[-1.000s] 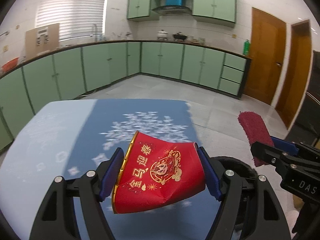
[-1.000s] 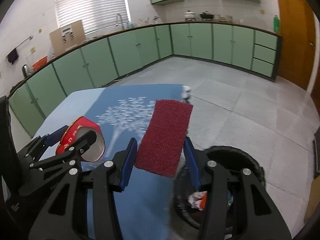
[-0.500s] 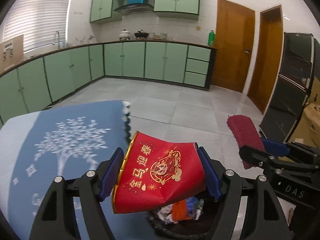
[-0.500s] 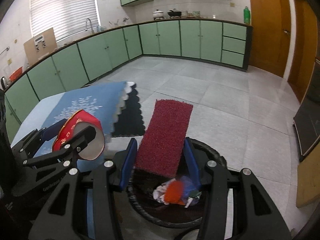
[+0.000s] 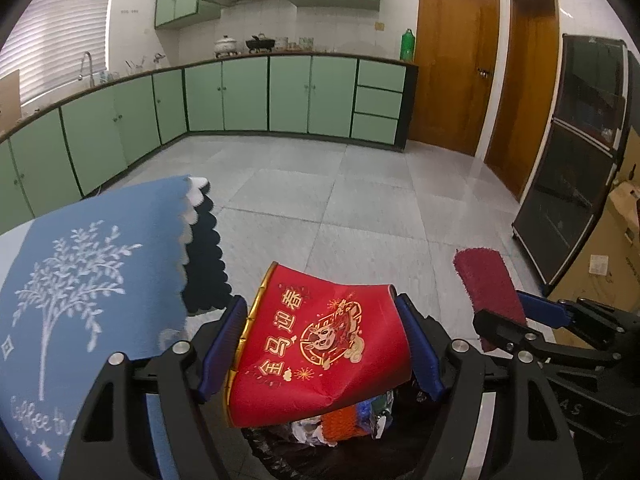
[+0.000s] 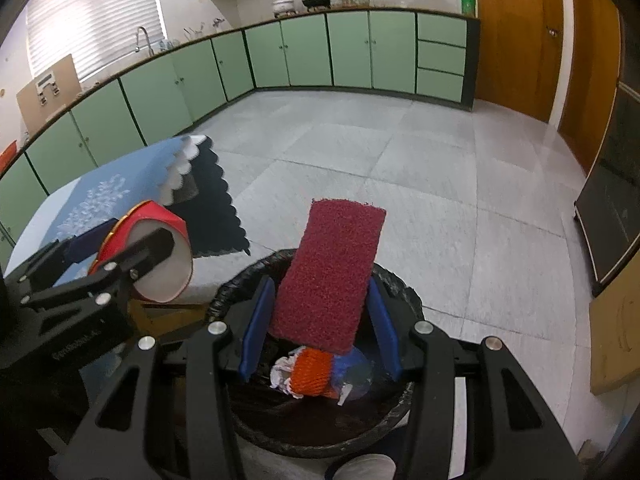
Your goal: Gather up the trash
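Note:
My left gripper (image 5: 320, 352) is shut on a crumpled red paper cup (image 5: 320, 356) with gold print, held over the black-lined trash bin (image 5: 280, 452). The cup also shows in the right wrist view (image 6: 156, 256). My right gripper (image 6: 320, 336) is shut on a dark red scouring pad (image 6: 328, 276), held above the trash bin (image 6: 400, 284). The pad also shows in the left wrist view (image 5: 490, 280). The bin holds an orange net (image 6: 312, 372), white paper and blue scraps.
A table with a blue tree-print cloth (image 5: 80, 272) stands left of the bin. Grey tiled floor (image 6: 400, 152) stretches ahead to green cabinets (image 5: 280, 96). Wooden doors (image 5: 452, 64) and a dark glass cabinet (image 5: 576, 152) stand at the right. A cardboard box (image 6: 616, 320) is far right.
Both grippers have swung right from over the table to above the trash bin, still holding the cup and the pad.

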The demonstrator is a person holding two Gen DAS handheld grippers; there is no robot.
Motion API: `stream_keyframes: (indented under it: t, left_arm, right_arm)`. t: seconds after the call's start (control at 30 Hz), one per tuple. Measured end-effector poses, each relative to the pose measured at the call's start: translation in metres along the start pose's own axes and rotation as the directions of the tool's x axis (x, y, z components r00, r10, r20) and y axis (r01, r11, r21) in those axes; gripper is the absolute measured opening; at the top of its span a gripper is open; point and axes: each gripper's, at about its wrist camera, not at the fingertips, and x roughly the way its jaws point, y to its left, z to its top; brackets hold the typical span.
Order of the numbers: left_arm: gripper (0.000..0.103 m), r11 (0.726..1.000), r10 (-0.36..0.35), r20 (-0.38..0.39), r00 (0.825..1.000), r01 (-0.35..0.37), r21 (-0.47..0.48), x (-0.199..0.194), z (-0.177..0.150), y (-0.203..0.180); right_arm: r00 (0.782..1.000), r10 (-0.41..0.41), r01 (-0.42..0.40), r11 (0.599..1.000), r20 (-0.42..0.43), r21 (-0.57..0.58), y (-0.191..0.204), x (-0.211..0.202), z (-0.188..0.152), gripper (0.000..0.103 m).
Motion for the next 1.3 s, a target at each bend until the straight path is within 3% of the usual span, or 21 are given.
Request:
stream_keyframes:
  t: [0.07, 0.1, 0.33, 0.47, 0.83, 1.03, 1.3]
  left_arm:
    - [0.076, 1.000, -0.003, -0.023, 1.000, 0.003, 0.004, 0.007, 0.000, -0.003]
    - [0.076, 1.000, -0.002, -0.031, 1.000, 0.002, 0.005, 0.012, 0.000, -0.005]
    - [0.076, 1.000, -0.024, -0.036, 0.999, 0.024, -0.007, 0.015, 0.004, -0.003]
    - [0.076, 0.999, -0.029, -0.021, 0.999, 0.028, -0.037, 0.005, 0.010, 0.006]
    - [0.086, 0.998, 0.027, 0.084, 0.996, -0.023, -0.056, -0.074, 0.018, 0.033]
    - [0.090, 0.994, 0.083, 0.114, 0.990, -0.074, -0.081, -0.127, 0.004, 0.048]
    - [0.097, 0.989, 0.104, 0.119, 0.987, -0.090, -0.118, -0.186, -0.020, 0.059]
  right_arm:
    - [1.000, -0.011, 0.011, 1.000, -0.014, -0.002, -0.006, 0.011, -0.001, 0.053]
    - [0.999, -0.022, 0.022, 1.000, -0.023, -0.004, -0.009, 0.018, -0.003, 0.064]
    - [0.998, -0.054, 0.055, 0.998, -0.039, 0.015, -0.022, 0.029, -0.007, 0.076]
    - [0.998, -0.066, 0.066, 0.997, -0.023, 0.040, -0.026, 0.021, -0.006, 0.089]
    - [0.999, 0.001, -0.004, 0.999, 0.054, 0.054, -0.004, -0.042, 0.003, 0.093]
    - [0.994, 0.032, -0.034, 0.999, 0.102, 0.017, 0.020, -0.086, -0.002, 0.095]
    - [0.989, 0.061, -0.060, 0.998, 0.137, -0.015, 0.046, -0.139, -0.022, 0.098]
